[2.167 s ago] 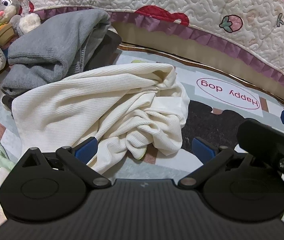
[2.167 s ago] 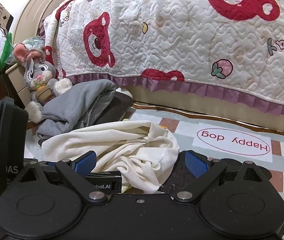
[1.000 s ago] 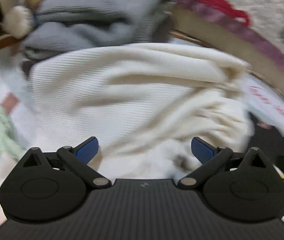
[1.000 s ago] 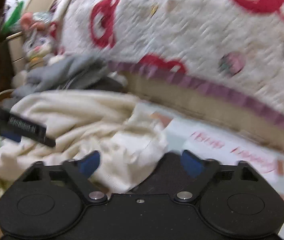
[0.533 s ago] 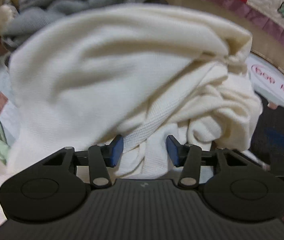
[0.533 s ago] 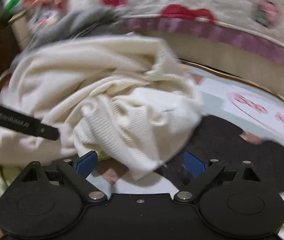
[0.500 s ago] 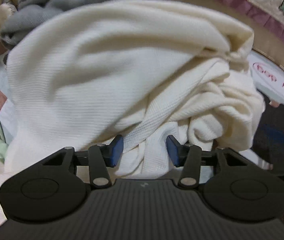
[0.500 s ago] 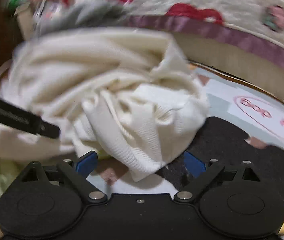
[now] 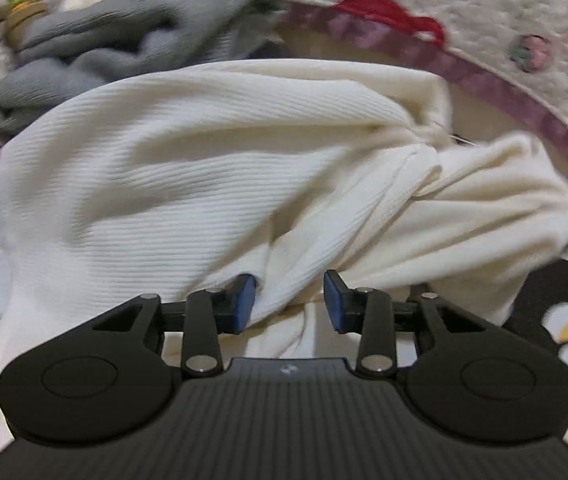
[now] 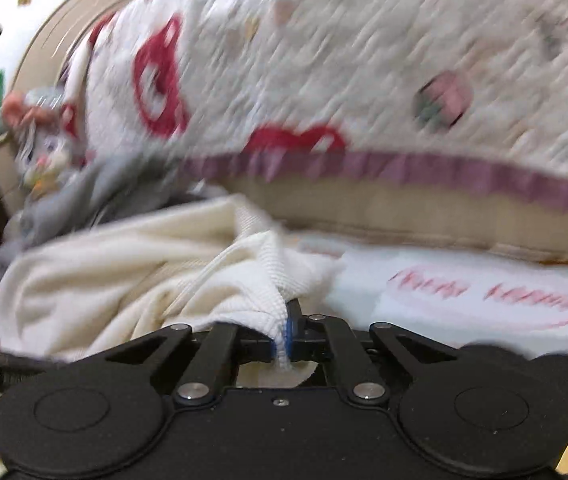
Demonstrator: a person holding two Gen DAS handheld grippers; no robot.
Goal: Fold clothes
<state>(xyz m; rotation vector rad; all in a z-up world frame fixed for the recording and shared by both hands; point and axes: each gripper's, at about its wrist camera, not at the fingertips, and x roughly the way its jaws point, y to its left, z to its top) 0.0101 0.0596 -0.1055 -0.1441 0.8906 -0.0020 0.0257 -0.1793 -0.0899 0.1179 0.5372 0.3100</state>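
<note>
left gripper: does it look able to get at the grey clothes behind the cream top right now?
Probably not directly. The left gripper has a fold of the cream top between its part-closed pads, and that bunched top lies between it and the grey clothes. It would need to open and go over.

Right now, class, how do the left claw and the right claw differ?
The left claw has a wide gap between its blue pads, with a fold of the cream top lying in it; the right claw is pinched shut on the cloth's edge. The left sits under the bunched middle, the right at a pulled-out corner. Both are black and touch the same top.
</note>
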